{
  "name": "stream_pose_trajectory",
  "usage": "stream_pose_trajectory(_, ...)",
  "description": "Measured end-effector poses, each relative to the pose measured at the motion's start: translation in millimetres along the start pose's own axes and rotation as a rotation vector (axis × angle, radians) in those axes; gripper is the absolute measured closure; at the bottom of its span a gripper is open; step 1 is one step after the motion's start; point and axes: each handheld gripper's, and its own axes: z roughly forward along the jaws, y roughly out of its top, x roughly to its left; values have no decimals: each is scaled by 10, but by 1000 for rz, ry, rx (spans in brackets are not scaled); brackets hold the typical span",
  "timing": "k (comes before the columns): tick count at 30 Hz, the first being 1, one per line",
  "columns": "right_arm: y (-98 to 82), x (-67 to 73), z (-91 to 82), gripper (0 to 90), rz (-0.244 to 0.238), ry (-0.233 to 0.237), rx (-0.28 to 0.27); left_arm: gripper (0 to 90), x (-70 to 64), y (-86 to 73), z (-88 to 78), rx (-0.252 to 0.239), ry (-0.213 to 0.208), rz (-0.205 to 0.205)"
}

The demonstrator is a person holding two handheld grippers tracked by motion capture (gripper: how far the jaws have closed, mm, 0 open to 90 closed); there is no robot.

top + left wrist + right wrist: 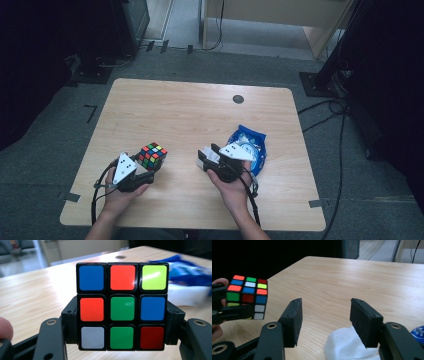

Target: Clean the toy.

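Note:
A scrambled puzzle cube (152, 155) is clamped between the jaws of my left gripper (149, 164) just above the wooden table (190, 110), left of centre. In the left gripper view the cube (122, 306) sits squarely between both pads. My right gripper (207, 153) is near the table's middle, pointing left. In the right gripper view its jaws (325, 315) stand apart with bare table between them. A white tissue (347, 345) lies on the table by the right-hand jaw, touching none of the pads' inner faces. The cube (247, 296) shows to its left.
A blue wipes packet (250, 145) lies on the table just right of my right gripper. A small dark round cap (238, 99) is set in the far part of the tabletop. Cables and dark stands surround the table on the floor.

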Motion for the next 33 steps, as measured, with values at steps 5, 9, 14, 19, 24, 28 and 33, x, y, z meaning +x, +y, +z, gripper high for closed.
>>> stream_pose_trajectory(5, -15, -20, -38, 331, -17, -22, 4, 342, 136, -10, 92, 57, 79, -42)
stream_pose_trajectory(9, -23, -27, -95, 154, -32, -41, 14, 341, 226, -37, 194, 119, 120, -70)
stream_pose_trajectory(14, -36, -55, -163, 0, -63, -57, 37, 341, 276, -75, 333, 203, 146, -98)
stream_pose_trajectory(19, -45, -115, -187, 0, -40, -76, 48, 341, 259, -81, 420, 244, 169, -99)
stream_pose_trajectory(24, -38, -132, -216, 0, -45, -88, 36, 339, 263, -76, 434, 241, 163, -112)
stream_pose_trajectory(28, -40, -124, -222, 0, -48, -87, 38, 306, 246, -72, 430, 237, 158, -102)
stream_pose_trajectory(33, -52, -119, -216, 0, -60, -86, 45, 306, 223, -75, 439, 235, 154, -86)
